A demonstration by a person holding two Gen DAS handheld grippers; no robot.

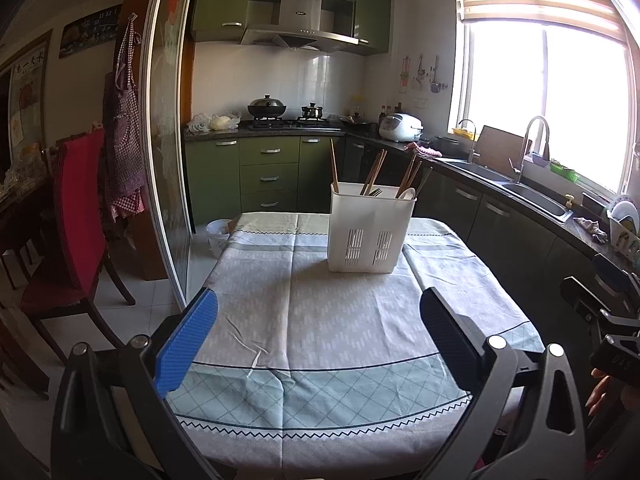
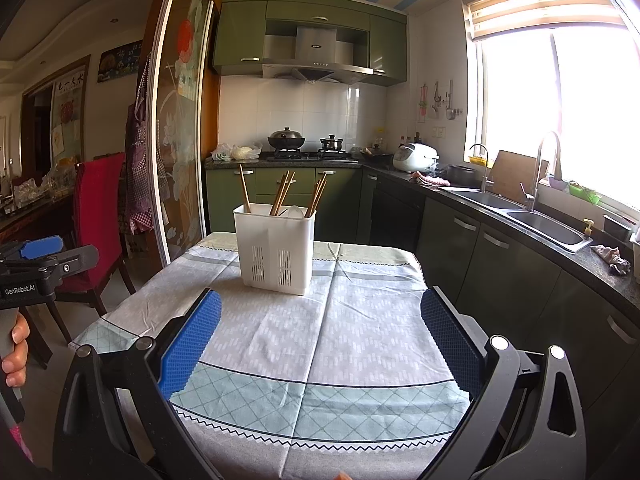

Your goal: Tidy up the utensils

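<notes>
- White utensil caddy [image 1: 370, 228] stands upright mid-counter [image 1: 320, 320] on the patterned tablecloth; chopsticks [image 1: 376, 172], a fork and a spoon stand in it.
- Left gripper [image 1: 320, 336]: jaws wide, empty.
- Right gripper [image 2: 320, 336]: jaws wide, empty.
- Caddy lies ahead of both, apart; slightly right of the left gripper, left of the right. Neither clearly nearer.

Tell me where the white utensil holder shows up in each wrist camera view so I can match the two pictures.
Left wrist view: white utensil holder stands right of centre, on the tablecloth's far half.
Right wrist view: white utensil holder stands left of centre, near the table's far edge.
Shared landmark: the white rice cooker on the counter behind.
</notes>
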